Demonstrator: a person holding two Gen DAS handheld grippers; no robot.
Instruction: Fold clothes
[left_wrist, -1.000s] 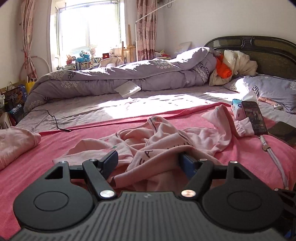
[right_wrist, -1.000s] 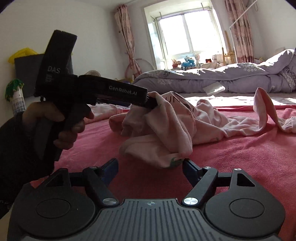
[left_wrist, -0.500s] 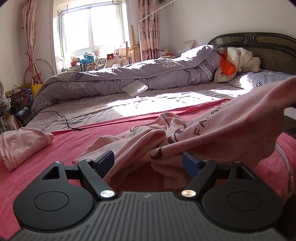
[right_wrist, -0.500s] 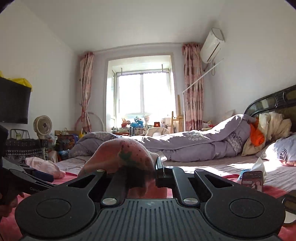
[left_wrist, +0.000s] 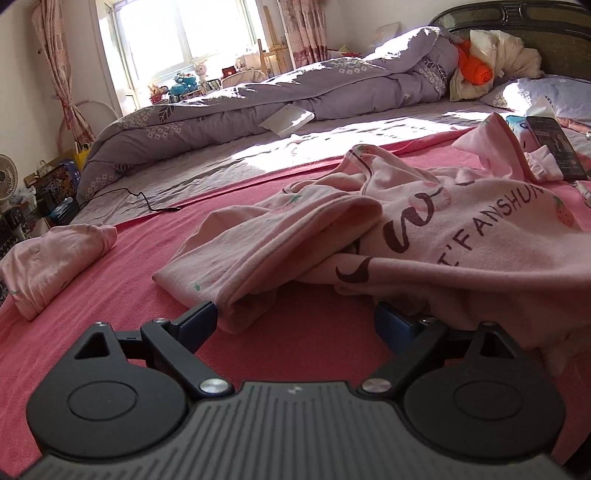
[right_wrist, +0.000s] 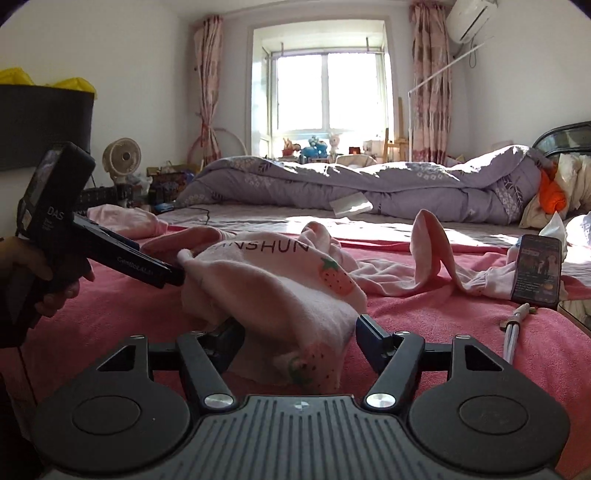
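Observation:
A pale pink shirt (left_wrist: 461, 236) with dark lettering and strawberry prints lies crumpled on the red blanket (left_wrist: 122, 295). My left gripper (left_wrist: 295, 323) hovers low over the blanket, its jaws opening wide. A rolled sleeve end lies just ahead of its left finger and shirt cloth drapes by its right one, but nothing is pinched. In the right wrist view the shirt's hem (right_wrist: 295, 317) bulges between the fingers of my right gripper (right_wrist: 299, 341), whose jaws are opening. The right pad stands clear of the cloth. The left gripper (right_wrist: 162, 271), held in a hand, points at the shirt's left edge.
A folded pink garment (left_wrist: 55, 258) lies at the blanket's left. A phone (right_wrist: 537, 269) stands propped by a tissue pack at the right, with a thin cable (right_wrist: 513, 332) beside it. A purple duvet (left_wrist: 258, 103), pillows and a black cord (left_wrist: 147, 203) fill the bed behind.
The right gripper, shut on raised cloth half a second ago, has opened and the shirt has come down onto the blanket. The left gripper has sunk lower and spread wider.

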